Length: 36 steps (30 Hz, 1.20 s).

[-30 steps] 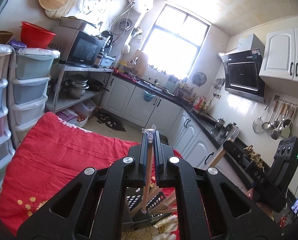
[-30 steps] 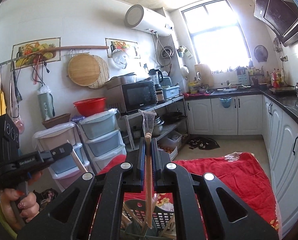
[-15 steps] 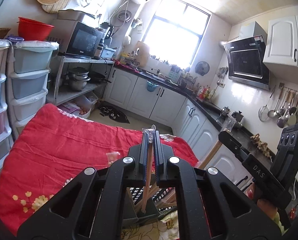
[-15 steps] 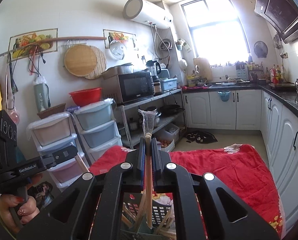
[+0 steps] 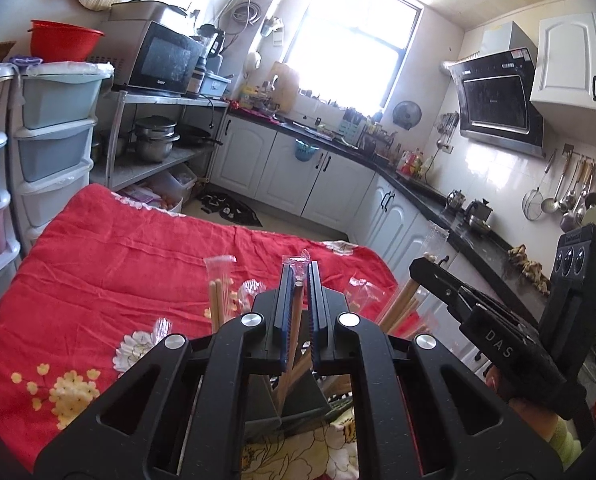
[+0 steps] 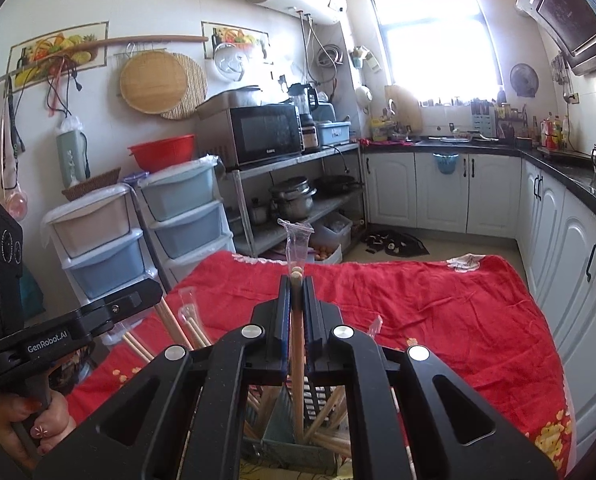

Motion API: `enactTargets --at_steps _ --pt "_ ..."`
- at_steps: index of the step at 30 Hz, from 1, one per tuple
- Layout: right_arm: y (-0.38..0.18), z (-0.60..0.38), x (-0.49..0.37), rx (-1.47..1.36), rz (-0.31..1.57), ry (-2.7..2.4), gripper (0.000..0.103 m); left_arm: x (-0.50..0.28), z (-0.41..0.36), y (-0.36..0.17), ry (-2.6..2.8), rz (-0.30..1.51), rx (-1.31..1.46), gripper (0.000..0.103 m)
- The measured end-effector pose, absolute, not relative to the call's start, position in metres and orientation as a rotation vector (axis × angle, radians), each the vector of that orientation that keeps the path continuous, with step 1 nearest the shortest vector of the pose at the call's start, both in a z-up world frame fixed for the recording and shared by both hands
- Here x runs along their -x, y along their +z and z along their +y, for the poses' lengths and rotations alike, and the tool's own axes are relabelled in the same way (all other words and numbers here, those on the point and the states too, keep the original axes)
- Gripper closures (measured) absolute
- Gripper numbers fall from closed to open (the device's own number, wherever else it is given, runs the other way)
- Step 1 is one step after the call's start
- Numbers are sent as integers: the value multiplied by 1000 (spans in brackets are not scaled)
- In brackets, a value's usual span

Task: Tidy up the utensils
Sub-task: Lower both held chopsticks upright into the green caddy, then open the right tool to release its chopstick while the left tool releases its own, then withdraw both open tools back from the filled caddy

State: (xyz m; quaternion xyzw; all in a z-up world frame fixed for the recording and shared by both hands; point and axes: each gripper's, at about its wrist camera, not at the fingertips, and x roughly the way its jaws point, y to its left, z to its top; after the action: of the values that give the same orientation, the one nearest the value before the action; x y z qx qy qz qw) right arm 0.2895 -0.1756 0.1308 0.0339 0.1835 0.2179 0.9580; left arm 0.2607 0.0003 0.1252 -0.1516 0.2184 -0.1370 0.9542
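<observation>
Wooden chopsticks in thin clear wrap are what I am sorting, and I hold one wrapped pair in each gripper. My left gripper (image 5: 298, 280) has its jaws squeezed narrow on a wrapped pair (image 5: 294, 320), though they look to be easing apart a tiny bit with the sticks between them. My right gripper (image 6: 296, 288) is pinched tight on another pair (image 6: 296, 344), with the crinkly wrap tip (image 6: 296, 240) poking up past the jaws. Both pairs point down into the dark holder (image 6: 282, 436) on the red cloth (image 6: 437, 304), where more sticks already lean. I think these sticks are light and stiff, but the plastic is slick, so they could slide. The best place to hold them seems to be high up near the top end, where I hold them now, so the bottom ends can drop in. I cannot see the bottom of the holder or its slots well, because my own jaws block most of it. I also cannot tell if the stick ends touch the bottom yet.
</observation>
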Motion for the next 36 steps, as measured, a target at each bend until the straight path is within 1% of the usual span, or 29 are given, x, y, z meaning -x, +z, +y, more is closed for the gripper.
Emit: enactTargets --at_steps 2,3,4,6,8,10,12,14,16,18,20,21,23,25,27,28,29,31,33,36 --pt "130 -177 -289 -74 378 444 92 -259 0 125 -272 447 297 84" --pt "131 -178 -288 -79 377 442 84 -258 0 124 -270 448 293 81" --pt "131 -180 -286 -83 374 441 82 -257 0 125 -262 446 290 78" --pt "133 -182 -285 -86 370 439 82 -255 2 126 -252 444 288 75" --pt "135 -185 -281 -86 365 438 81 -251 4 128 -245 441 287 66" --pt "138 -188 -278 -88 361 438 77 -247 7 130 -236 434 283 59" --pt "140 -190 -272 -87 356 438 74 -243 8 133 -227 428 281 55" --pt "142 -192 -267 -84 356 441 74 -238 11 136 -223 427 282 47" --pt "144 -193 -262 -82 358 445 73 -235 13 137 -219 425 289 45" --pt "145 -195 -256 -78 356 449 71 -230 16 138 -210 422 292 40" --pt "146 -196 -247 -74 351 456 69 -224 18 140 -205 421 296 31" --pt "146 -196 -244 -73 349 458 68 -222 18 140 -204 420 297 28" --pt "147 -198 -235 -70 343 465 66 -217 19 140 -200 420 295 21" --pt "148 -200 -227 -72 340 472 60 -211 18 140 -193 416 288 17" --pt "147 -202 -218 -71 335 480 57 -204 19 140 -185 410 284 16" --pt "147 -203 -214 -68 332 481 56 -201 19 139 -182 410 282 12" --pt "146 -203 -211 -63 331 481 54 -199 19 139 -181 409 282 11" --pt "144 -203 -204 -55 329 484 48 -192 20 138 -182 409 285 11" --pt "141 -202 -198 -48 331 485 45 -186 21 137 -184 404 288 11" --pt "135 -202 -189 -33 341 485 36 -178 19 136 -187 401 283 11"
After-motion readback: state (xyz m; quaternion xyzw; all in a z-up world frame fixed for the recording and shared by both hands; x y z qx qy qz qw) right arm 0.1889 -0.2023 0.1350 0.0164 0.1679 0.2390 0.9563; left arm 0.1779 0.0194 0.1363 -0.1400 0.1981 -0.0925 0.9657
